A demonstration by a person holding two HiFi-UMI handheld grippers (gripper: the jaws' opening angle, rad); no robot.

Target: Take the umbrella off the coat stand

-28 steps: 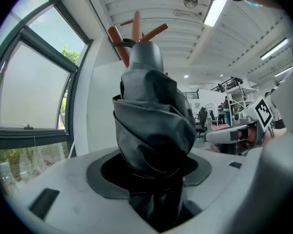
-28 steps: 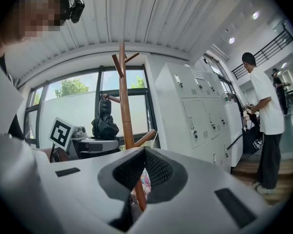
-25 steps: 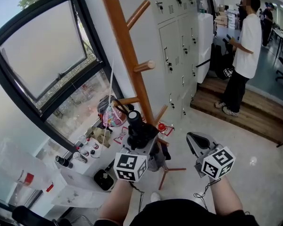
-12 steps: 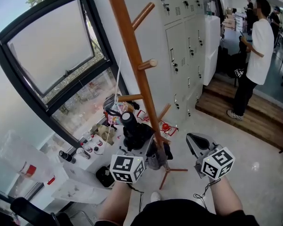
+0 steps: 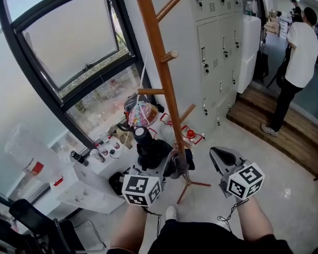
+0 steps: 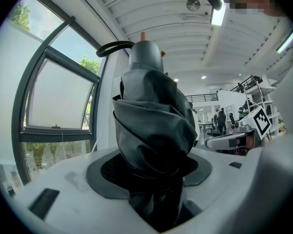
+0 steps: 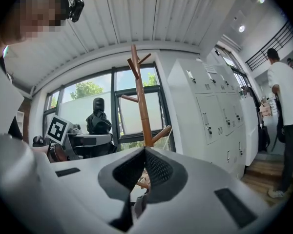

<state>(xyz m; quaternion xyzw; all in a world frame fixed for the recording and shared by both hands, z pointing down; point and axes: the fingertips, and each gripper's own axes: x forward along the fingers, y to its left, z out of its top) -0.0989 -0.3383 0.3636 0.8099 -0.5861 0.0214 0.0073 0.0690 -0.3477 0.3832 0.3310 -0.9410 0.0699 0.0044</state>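
- Umbrella (image 6: 151, 111), black and folded, looks free of the wooden coat stand (image 5: 161, 62) just ahead, clamped in the left gripper's (image 6: 154, 184) wide-set jaws.
- Right gripper (image 7: 144, 155) beside it: jaws together, empty.
- Removal seems done; only carrying away remains.
- Lockers (image 5: 217, 46) beyond: shut, contents unseen.

— How does the right gripper (image 7: 144, 149) stand?
— Its jaws meet tip to tip, with nothing between them.
— And beyond it?
— A wooden coat stand (image 7: 142, 106) rises before the window (image 7: 127, 121). To its left, the left gripper (image 7: 94, 133) clamps a folded black umbrella (image 7: 98, 117). White lockers (image 7: 210, 111) stand at right.
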